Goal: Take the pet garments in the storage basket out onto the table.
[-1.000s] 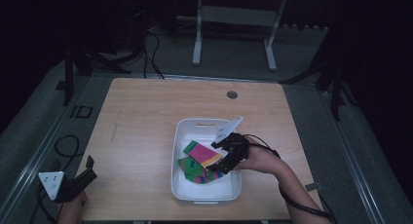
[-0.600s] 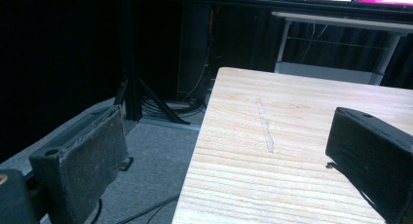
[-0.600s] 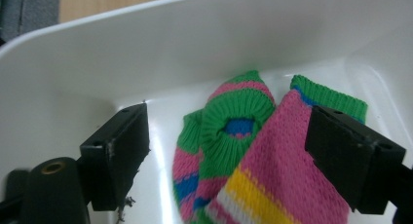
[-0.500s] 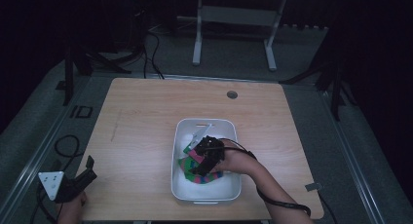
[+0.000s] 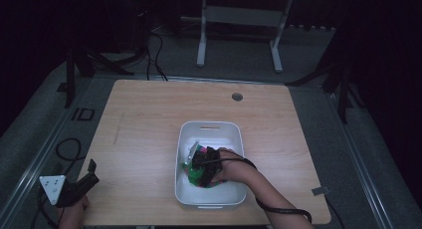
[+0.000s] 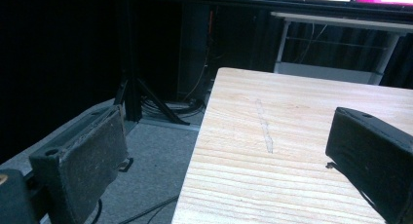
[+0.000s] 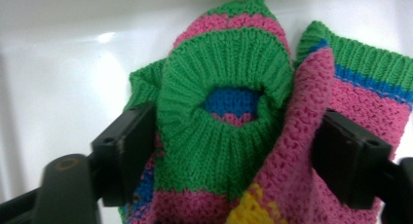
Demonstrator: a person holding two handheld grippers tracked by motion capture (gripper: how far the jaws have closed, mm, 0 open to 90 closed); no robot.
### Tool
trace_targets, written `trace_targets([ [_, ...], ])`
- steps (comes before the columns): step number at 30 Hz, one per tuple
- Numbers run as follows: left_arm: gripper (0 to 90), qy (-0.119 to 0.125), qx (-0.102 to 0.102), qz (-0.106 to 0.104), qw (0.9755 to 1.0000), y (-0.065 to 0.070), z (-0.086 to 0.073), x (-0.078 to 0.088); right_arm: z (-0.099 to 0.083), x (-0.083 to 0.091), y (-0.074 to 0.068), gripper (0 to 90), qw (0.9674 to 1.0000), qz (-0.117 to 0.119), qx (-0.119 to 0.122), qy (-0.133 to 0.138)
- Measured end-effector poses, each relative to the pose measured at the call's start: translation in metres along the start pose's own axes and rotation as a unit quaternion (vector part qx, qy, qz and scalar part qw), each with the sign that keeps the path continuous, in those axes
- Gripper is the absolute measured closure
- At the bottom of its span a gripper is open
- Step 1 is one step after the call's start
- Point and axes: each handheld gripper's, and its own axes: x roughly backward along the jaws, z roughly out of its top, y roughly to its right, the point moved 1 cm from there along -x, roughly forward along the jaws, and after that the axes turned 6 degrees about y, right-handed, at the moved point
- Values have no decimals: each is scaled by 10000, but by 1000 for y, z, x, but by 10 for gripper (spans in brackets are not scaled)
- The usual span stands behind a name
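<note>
Knitted garment point(image 7: 229, 131), no label legible, sits between right tool point(image 7: 234, 156) jaws inside white tub point(image 5: 185, 194); left tool point(image 6: 234, 151) spread, empty.

A light wooden table point(image 5: 149, 139) with rounded corners stood on a grey floor point(image 5: 40, 134). A round grommet hole point(image 5: 237, 96) lay near its far edge, right of centre. A faint pale streak point(image 5: 118, 129) marked the left part of the top. A white rectangular tub point(image 5: 211, 131) rested directly on the table, toward the near edge, right of centre.
</note>
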Motion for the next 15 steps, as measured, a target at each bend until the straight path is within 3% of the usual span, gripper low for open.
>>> trace_targets([
  [2,19,-7,-10,3,10000,0,0,0,0,0,0,280,10000,58,-41,29],
  [4,19,-6,-17,7,10000,0,0,0,0,2,1,445,9999,83,-55,75],
  [6,18,-11,-21,7,10000,0,0,0,1,2,0,495,10000,49,18,71],
  [8,18,-10,-24,12,10000,0,0,0,2,3,0,616,9999,-34,75,100],
  [15,18,-21,-3,11,10000,0,0,0,2,13,1,660,9995,11,66,305],
])
